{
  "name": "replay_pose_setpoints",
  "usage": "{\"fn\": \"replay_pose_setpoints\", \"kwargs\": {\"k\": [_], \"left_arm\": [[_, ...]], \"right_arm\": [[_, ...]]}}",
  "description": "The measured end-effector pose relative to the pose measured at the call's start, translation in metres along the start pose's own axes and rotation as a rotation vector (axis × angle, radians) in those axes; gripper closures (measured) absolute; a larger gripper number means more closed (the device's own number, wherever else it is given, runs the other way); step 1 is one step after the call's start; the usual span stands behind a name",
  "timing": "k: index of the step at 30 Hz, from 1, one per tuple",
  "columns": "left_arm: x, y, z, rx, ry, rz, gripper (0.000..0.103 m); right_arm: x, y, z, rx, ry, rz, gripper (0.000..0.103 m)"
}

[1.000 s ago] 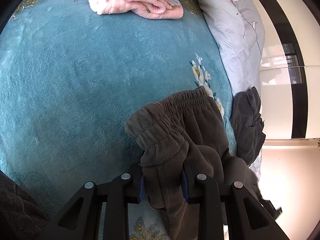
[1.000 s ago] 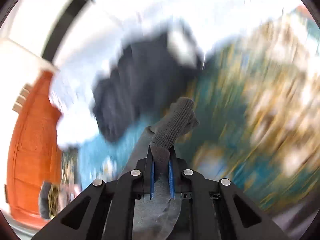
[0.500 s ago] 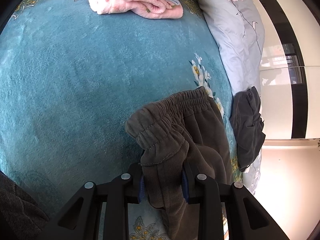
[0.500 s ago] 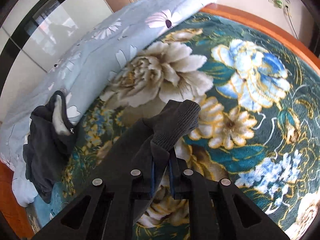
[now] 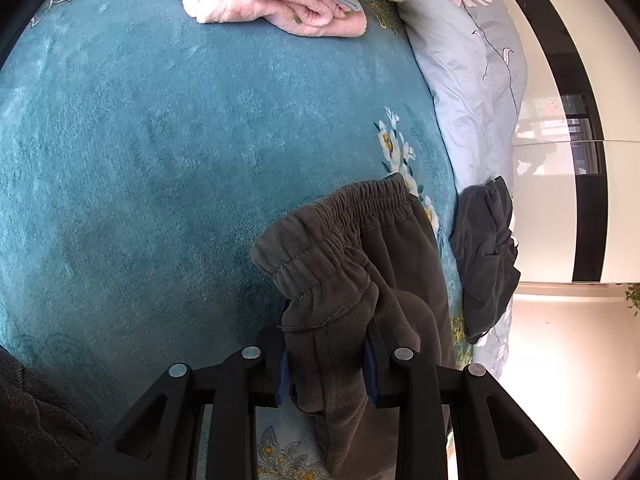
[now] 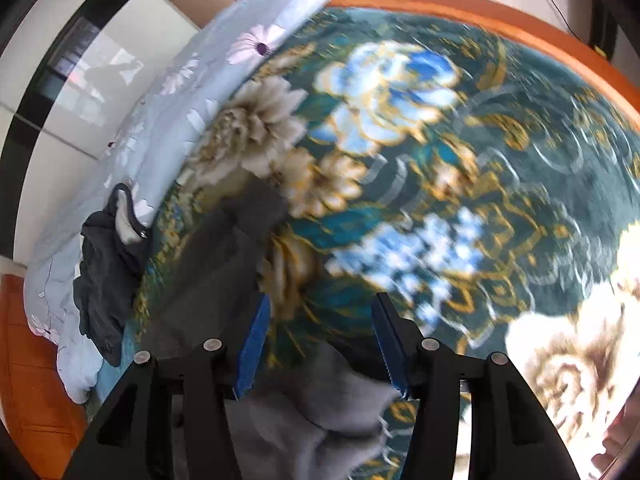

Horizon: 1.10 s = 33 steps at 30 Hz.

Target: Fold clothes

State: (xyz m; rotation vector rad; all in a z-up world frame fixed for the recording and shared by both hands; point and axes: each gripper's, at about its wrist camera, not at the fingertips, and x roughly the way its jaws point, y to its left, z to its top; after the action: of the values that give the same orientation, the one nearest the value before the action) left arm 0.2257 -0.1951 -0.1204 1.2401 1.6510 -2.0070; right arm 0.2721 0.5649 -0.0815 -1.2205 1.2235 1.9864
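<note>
Dark grey-brown sweatpants (image 5: 384, 256) lie on the teal blanket (image 5: 160, 160), elastic waistband uppermost. My left gripper (image 5: 326, 368) is shut on a bunched fold of the waistband. In the right wrist view the trouser leg (image 6: 208, 272) runs up to its ribbed cuff (image 6: 256, 204) and rests on the flowered blanket (image 6: 460, 160), left of my right gripper (image 6: 320, 340). That gripper's jaws are opening, and its blue pads (image 6: 252, 344) stand apart and press on nothing. Pale grey cloth (image 6: 320, 420) shows low between the fingers; I cannot tell what it belongs to.
A crumpled dark garment (image 5: 486, 256) (image 6: 106, 276) lies on the light blue flowered quilt (image 5: 476, 80) at the bed's edge. Folded pink towels (image 5: 280, 8) and other cloth are stacked at the far end. An orange wooden bed frame (image 6: 500, 20) borders the blanket.
The right gripper has let go of the trouser cuff and its jaws have parted. It has swung right, leaving the leg lying on the blanket. The left gripper keeps its hold, unmoved.
</note>
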Motion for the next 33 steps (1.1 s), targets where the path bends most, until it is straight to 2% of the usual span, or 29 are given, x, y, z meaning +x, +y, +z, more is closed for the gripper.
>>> {"fn": "replay_pose_setpoints", "kwargs": {"k": [2,4,7,8,10,14,17,18,19,20,21,22,24,26,29,30,33], "left_arm": [[-0.001,0.0,0.0,0.002,0.004,-0.007,0.072],[-0.004,0.0,-0.001,0.003,0.007,-0.014,0.072],[-0.009,0.002,-0.002,-0.007,0.004,-0.035,0.072],[-0.01,0.002,-0.002,-0.009,0.002,-0.041,0.072],[-0.012,0.0,-0.003,-0.002,-0.002,-0.042,0.072],[-0.012,-0.002,-0.003,0.012,0.002,-0.023,0.072],[-0.012,-0.001,-0.003,0.006,0.006,-0.024,0.072],[-0.012,-0.001,-0.003,0.006,0.006,-0.023,0.072],[-0.012,0.0,-0.001,0.011,0.008,-0.023,0.072],[-0.013,0.0,0.0,0.024,0.008,-0.02,0.073],[-0.014,-0.002,0.0,0.04,0.004,-0.017,0.073],[-0.015,-0.006,-0.002,0.066,-0.004,-0.018,0.078],[-0.022,-0.015,-0.005,0.13,-0.034,-0.04,0.082],[-0.037,-0.023,-0.011,0.183,-0.072,-0.104,0.085],[-0.063,-0.033,-0.024,0.248,-0.121,-0.186,0.085],[-0.069,-0.035,-0.029,0.263,-0.124,-0.19,0.085],[-0.071,-0.032,-0.036,0.234,-0.071,-0.141,0.085]], "right_arm": [[0.004,-0.027,-0.021,0.074,0.045,0.052,0.049],[0.008,-0.036,-0.039,0.113,0.08,0.132,0.049],[0.013,-0.025,-0.065,0.097,0.131,0.25,0.047],[0.017,-0.018,-0.073,0.073,0.163,0.27,0.04],[0.03,-0.003,-0.085,0.014,0.222,0.262,0.038],[0.05,0.015,-0.089,-0.042,0.208,0.119,0.038],[0.056,0.019,-0.084,0.021,0.215,0.106,0.038],[0.057,0.021,-0.08,0.034,0.212,0.11,0.043],[0.056,0.023,-0.077,0.042,0.207,0.11,0.051],[0.055,0.027,-0.075,0.043,0.206,0.101,0.073],[0.048,0.034,-0.07,0.038,0.193,0.12,0.087],[0.041,0.041,-0.066,0.033,0.178,0.144,0.091],[0.026,0.054,-0.057,0.023,0.148,0.192,0.093],[0.011,0.068,-0.048,0.012,0.118,0.24,0.094],[-0.031,0.079,-0.027,-0.033,0.025,0.322,0.094],[-0.046,0.082,-0.021,-0.048,-0.007,0.35,0.094],[-0.057,0.069,-0.015,-0.041,-0.016,0.319,0.094]]}}
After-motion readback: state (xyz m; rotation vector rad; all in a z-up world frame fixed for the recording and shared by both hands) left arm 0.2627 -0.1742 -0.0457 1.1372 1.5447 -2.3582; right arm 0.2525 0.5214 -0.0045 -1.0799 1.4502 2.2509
